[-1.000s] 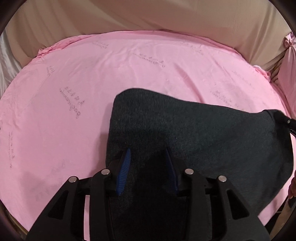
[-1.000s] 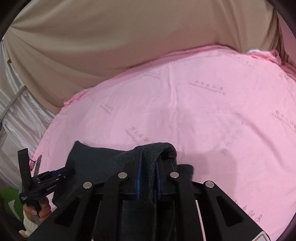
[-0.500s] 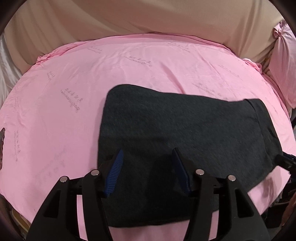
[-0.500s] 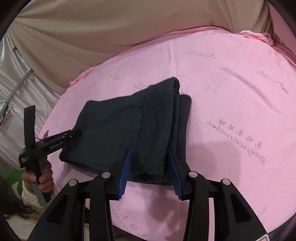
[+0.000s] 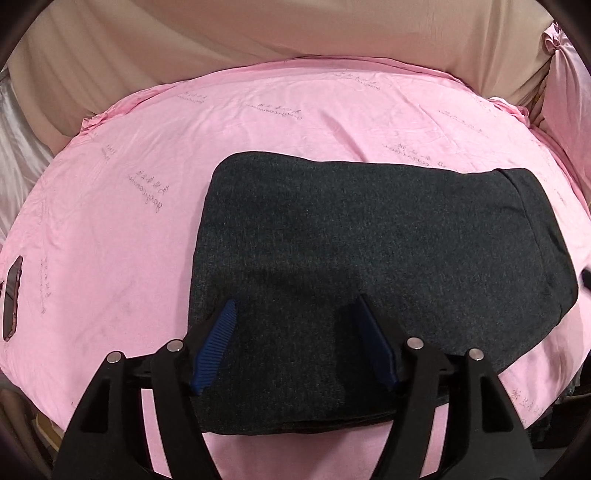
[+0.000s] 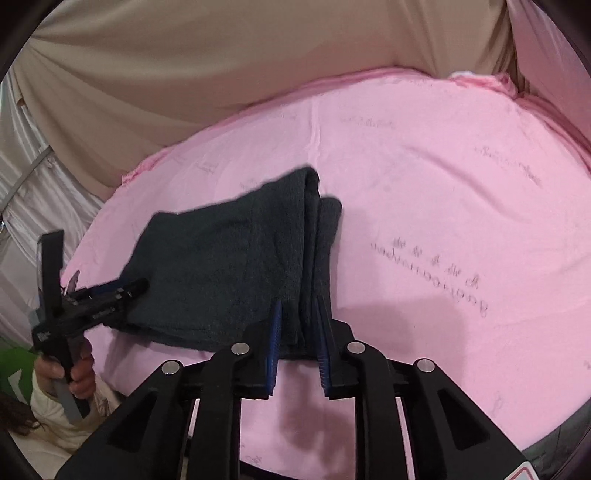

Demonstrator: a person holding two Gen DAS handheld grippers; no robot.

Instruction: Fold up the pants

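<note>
The dark grey pants (image 5: 351, 243) lie folded flat on the pink sheet (image 5: 258, 122). My left gripper (image 5: 297, 314) is open and empty, hovering over the near edge of the pants. In the right wrist view the pants (image 6: 229, 258) show as a folded stack with layered edges on the right. My right gripper (image 6: 297, 310) is partly open at the near corner of that stack, jaws on either side of the fold's edge without pinching it. The left gripper (image 6: 122, 290) also shows there, held by a hand at the far left edge of the pants.
The pink sheet (image 6: 443, 221) covers a round table with beige cloth (image 5: 295, 33) behind it. A dark phone-like object (image 5: 13, 295) lies at the table's left edge. A pink cloth bundle (image 5: 565, 81) sits at the right.
Both grippers let go of the pants, opened and pulled back. The pants now lie flat and folded on the sheet. My right jaws have narrowed since half a second ago.
</note>
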